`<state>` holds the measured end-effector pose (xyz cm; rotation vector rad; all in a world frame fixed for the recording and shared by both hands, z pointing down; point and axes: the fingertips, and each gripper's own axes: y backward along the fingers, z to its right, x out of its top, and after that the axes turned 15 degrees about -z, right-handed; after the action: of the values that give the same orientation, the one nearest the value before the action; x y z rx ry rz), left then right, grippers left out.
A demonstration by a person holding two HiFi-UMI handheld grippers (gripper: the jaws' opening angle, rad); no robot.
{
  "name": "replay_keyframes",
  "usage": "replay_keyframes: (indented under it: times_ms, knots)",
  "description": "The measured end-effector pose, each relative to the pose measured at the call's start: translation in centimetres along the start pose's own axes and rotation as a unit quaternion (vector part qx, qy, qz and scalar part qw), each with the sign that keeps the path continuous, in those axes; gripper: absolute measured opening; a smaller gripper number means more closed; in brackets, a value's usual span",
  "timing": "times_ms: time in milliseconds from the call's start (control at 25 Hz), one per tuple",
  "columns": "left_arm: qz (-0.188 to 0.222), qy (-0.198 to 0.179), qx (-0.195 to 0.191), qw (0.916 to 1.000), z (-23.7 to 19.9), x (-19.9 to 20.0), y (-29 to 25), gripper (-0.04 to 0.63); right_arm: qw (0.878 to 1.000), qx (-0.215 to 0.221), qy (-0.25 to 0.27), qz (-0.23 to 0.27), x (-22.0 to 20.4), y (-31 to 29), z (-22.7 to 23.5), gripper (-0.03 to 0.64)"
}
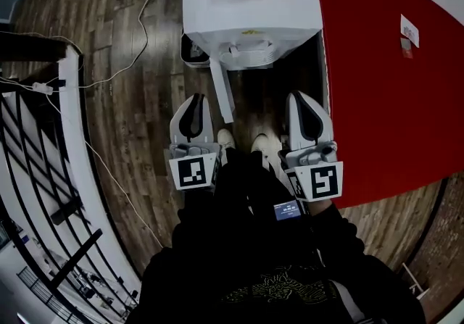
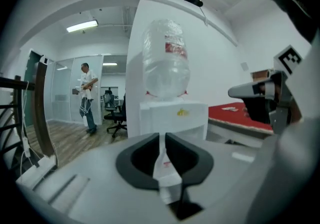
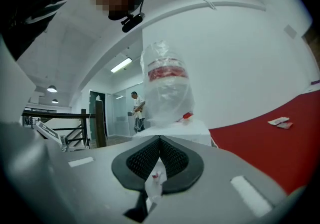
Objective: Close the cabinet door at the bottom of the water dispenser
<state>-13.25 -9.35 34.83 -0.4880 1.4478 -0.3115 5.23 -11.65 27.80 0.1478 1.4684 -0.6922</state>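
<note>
Wood floor (image 1: pixel 138 112), cables across it, railing at far left. Not part of the task.

Left gripper (image 1: pixel 194 98): fingers narrow, only a thin slit between them in the left gripper view (image 2: pixel 163 137), nothing held. It lies just left of the door's free end.

Cabinet door (image 1: pixel 223 90): open, and it shows edge-on as a white strip. It runs from the dispenser's lower left front corner out toward the person's shoes (image 1: pixel 226 138). Dark cabinet opening to its right. The door sits between the two grippers, nearer the left one. Neither touches it.

Water dispenser (image 1: pixel 250 18): white body, bottle (image 2: pixel 166 60) on top. Both gripper views look across at the bottle and top housing and the door is in neither, so both grippers look too high for it.

Right gripper (image 1: pixel 302 96): fingers pressed together (image 3: pixel 159 140), empty. It hangs over the dark opening beside the red wall panel (image 1: pixel 384 98).

Step in hand, as a judgement: approach, no push begun.
- Use the left gripper, since it is already on the door's outer side.
- Bring it down to door level and keep the fingers narrow as a blunt pusher.
- Lay them flat on the outer face near the free edge, away from the hinge, for leverage.
- Sweep rightward in the head view and in toward the dispenser, following the arc until the door seats flush.

Risks: the right gripper and the shoes look to be in the swing path, so clear them first. A fast shove could bounce the door back or rock the bottle.
</note>
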Motion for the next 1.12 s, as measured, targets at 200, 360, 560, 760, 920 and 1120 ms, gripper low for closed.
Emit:
replay_keyframes:
  times_ms: [200, 360, 560, 760, 920, 1120]
  knots:
    - [-0.097, 0.010, -0.016, 0.9951, 0.3, -10.8, -7.2, 0.120, 0.999, 0.004, 0.012, -0.051, -7.8, -3.4, -0.2, 0.000]
    - [-0.139, 0.033, -0.002, 0.9897, -0.9, -18.7, -12.3, 0.169, 0.996, -0.007, 0.007, -0.088, -14.5, -6.7, 0.5, 0.000]
    - [-0.158, 0.057, 0.015, 0.9858, -2.4, -24.4, -17.4, 0.211, 0.996, -0.023, -0.025, -0.084, -19.6, -9.5, 2.3, -0.001]
    - [-0.203, 0.047, -0.008, 0.9781, -1.5, -28.9, -20.3, 0.221, 0.994, -0.034, -0.029, -0.100, -22.5, -10.2, 2.9, -0.001]
    - [-0.236, 0.042, -0.033, 0.9703, -0.7, -30.7, -22.2, 0.222, 0.994, -0.035, -0.024, -0.105, -23.9, -10.7, 3.0, 0.000]
    - [-0.245, 0.020, -0.036, 0.9686, -0.1, -30.9, -24.9, 0.229, 0.989, -0.016, -0.025, -0.143, -28.0, -13.3, 3.2, 0.055]
